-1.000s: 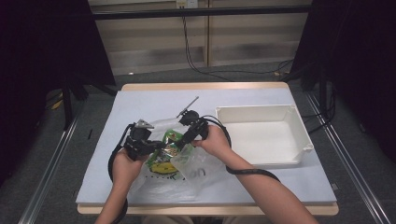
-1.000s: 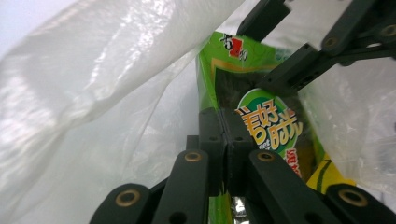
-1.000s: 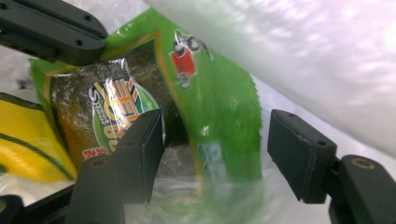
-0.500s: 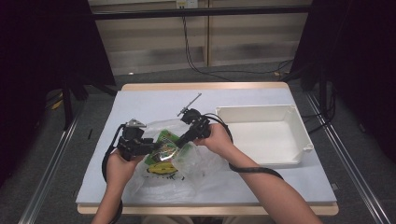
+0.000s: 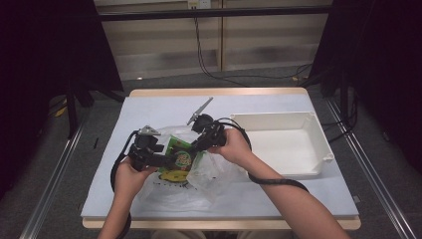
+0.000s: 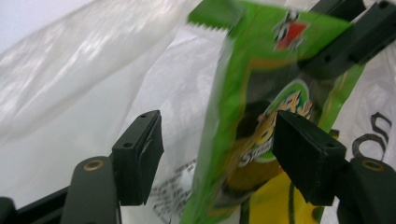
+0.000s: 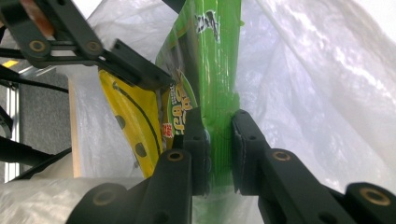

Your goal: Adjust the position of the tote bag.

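Snack packet [image 5: 180, 162], green and yellow, held above a crumpled clear plastic bag [image 5: 209, 172] near the front left of the table [image 5: 164, 107]. Right gripper [image 5: 201, 144] clamped on the green edge of the packet; in the right gripper view, jaws pressed together on the foil [image 7: 219, 135], packet hanging upright between the pads. Left gripper [image 5: 164, 160] just beside the packet on its left; in the left gripper view, jaws apart, packet [image 6: 261, 121] standing between the two pads, the right-hand pad against its face, the left-hand one clear of it. White tray [image 5: 318, 144] on the right part of the table, well apart from the packet.

Changes against the earlier frames:
- Left jaws: previously pinched at the bag and packet, since then opening; now spread, no grip.
- Right jaws: previously wider, closed half a second back; now gripping the packet edge.
- Packet: previously low among the bag folds; now raised slightly and more exposed, bag slumped beneath and to the right.
- Left hand: nearly the same place as before.
- Tray: unchanged in position.
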Motion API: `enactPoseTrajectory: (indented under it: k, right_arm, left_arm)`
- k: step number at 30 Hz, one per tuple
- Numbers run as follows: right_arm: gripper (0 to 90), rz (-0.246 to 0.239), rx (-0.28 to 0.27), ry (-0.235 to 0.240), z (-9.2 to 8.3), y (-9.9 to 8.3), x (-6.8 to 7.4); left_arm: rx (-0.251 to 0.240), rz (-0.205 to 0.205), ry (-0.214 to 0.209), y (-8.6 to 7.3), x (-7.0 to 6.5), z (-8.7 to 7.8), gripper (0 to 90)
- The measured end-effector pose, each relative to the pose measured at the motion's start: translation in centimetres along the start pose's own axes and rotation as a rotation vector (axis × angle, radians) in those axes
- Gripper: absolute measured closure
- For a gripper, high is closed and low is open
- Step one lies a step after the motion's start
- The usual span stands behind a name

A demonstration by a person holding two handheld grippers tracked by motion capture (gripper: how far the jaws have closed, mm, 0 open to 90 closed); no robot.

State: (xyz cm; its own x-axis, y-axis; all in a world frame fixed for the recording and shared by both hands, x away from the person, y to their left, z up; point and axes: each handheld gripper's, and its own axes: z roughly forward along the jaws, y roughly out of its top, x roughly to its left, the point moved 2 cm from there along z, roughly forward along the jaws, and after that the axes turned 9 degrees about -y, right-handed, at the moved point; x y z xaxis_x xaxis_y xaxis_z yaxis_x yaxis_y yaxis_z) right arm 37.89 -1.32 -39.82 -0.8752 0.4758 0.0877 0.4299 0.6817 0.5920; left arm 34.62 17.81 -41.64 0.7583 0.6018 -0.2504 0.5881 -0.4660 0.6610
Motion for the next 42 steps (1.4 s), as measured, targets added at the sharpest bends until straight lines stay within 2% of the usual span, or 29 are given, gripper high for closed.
enactPoseTrajectory:
  k: [1,2,5,6,7,8,9,10,12,13,15,17,18,21,22,24,25,26,28,31,34,35,37,39,40,42]
  right_arm:
    - [78.4,0.000,-0.003,0.006,0.1,0.1,0.2]
    - [78.2,-0.017,-0.002,0.010,0.1,0.1,0.2]
    - [77.1,-0.021,0.014,-0.011,0.5,0.0,0.3]
    - [75.0,-0.021,0.015,-0.015,0.6,-0.1,0.1]
    - [70.0,-0.006,0.017,-0.022,0.6,-0.3,-0.1]
    - [62.4,0.020,0.012,-0.021,0.5,-0.4,-0.4]
    - [60.6,0.050,-0.002,-0.019,0.4,-0.6,-0.7]
    - [58.2,0.061,-0.009,-0.015,0.2,-0.8,-1.0]
    - [48.0,0.075,-0.017,-0.027,-0.3,-1.0,-1.5]
    - [48.3,0.089,-0.020,-0.025,-0.6,-1.2,-1.7]
    - [52.2,0.082,-0.027,-0.038,-1.2,-1.5,-2.1]
    - [57.1,0.066,0.003,-0.069,-1.5,-1.8,-2.3]
    - [57.1,0.069,0.027,-0.085,-1.6,-2.0,-2.4]
    - [54.8,0.093,0.057,-0.122,-1.6,-2.5,-3.2]
    - [52.9,0.098,0.059,-0.124,-1.7,-2.7,-3.5]
    - [50.3,0.110,0.001,-0.055,-2.0,-2.6,-3.5]
    - [47.4,0.104,-0.018,-0.051,-2.3,-2.4,-3.4]
    - [46.4,0.072,-0.035,-0.048,-2.4,-2.1,-3.1]
    - [42.4,0.026,-0.040,-0.037,-2.4,-1.4,-2.2]
    - [38.5,-0.002,-0.047,-0.028,-2.0,-0.3,-1.3]
    - [38.6,-0.001,-0.043,-0.023,-1.3,0.3,-1.3]
    - [39.8,0.002,-0.024,-0.009,-0.9,0.3,-1.4]
    - [43.7,-0.003,-0.013,0.002,-0.3,0.2,-1.3]
    - [43.9,-0.008,-0.002,0.022,0.2,0.2,-1.1]
    - [46.8,-0.008,0.002,0.025,0.4,0.1,-1.1]
    - [65.1,-0.023,0.031,0.025,0.7,0.0,-1.1]
  left_arm:
    - [0.017,0.018,-0.018,0.0,-0.1,0.1,39.9]
    - [0.009,0.026,-0.030,0.1,-0.2,0.3,46.9]
    - [0.047,0.032,-0.030,0.0,-0.2,0.3,59.5]
    - [0.029,0.017,-0.045,0.0,-0.1,0.2,63.3]
    - [0.018,0.013,-0.068,-0.1,0.0,0.1,67.9]
    - [0.005,0.002,-0.072,-0.1,0.0,0.0,71.2]
    - [0.025,0.005,-0.073,-0.1,0.1,-0.2,72.4]
    - [0.029,0.008,-0.068,-0.1,0.1,-0.3,73.1]
    - [0.019,-0.008,-0.057,-0.2,0.1,-0.4,74.4]
    - [0.017,-0.010,-0.051,-0.2,0.3,-0.6,74.8]
    - [0.008,-0.015,-0.049,-0.4,0.6,-1.0,75.3]
    - [-0.009,-0.026,-0.037,-0.5,0.8,-1.3,75.5]
    - [-0.010,-0.032,-0.035,-0.5,0.8,-1.5,75.5]
    - [-0.013,-0.023,-0.031,-0.6,0.9,-1.8,75.6]
    - [-0.010,-0.017,-0.031,-0.6,0.9,-1.8,75.6]
    - [-0.017,-0.015,-0.038,-0.6,0.9,-1.8,75.5]
    - [-0.020,-0.011,-0.039,-0.5,0.8,-1.8,75.4]
    - [-0.018,-0.002,-0.033,-0.4,0.7,-1.8,75.3]
    - [-0.017,0.015,-0.042,-0.2,0.4,-1.7,75.3]
    - [-0.019,0.046,-0.043,0.1,-0.1,-1.7,75.3]
    - [-0.027,0.069,-0.043,0.2,-0.4,-1.8,75.2]
    - [-0.022,0.071,-0.054,0.2,-0.4,-1.8,75.2]
    - [-0.029,0.077,-0.048,0.2,-0.4,-1.7,75.2]
    - [-0.028,0.079,-0.060,0.2,-0.4,-1.7,75.3]
    - [-0.028,0.079,-0.059,0.2,-0.4,-1.8,75.3]
    - [-0.030,0.067,-0.051,0.1,-0.4,-1.8,74.9]
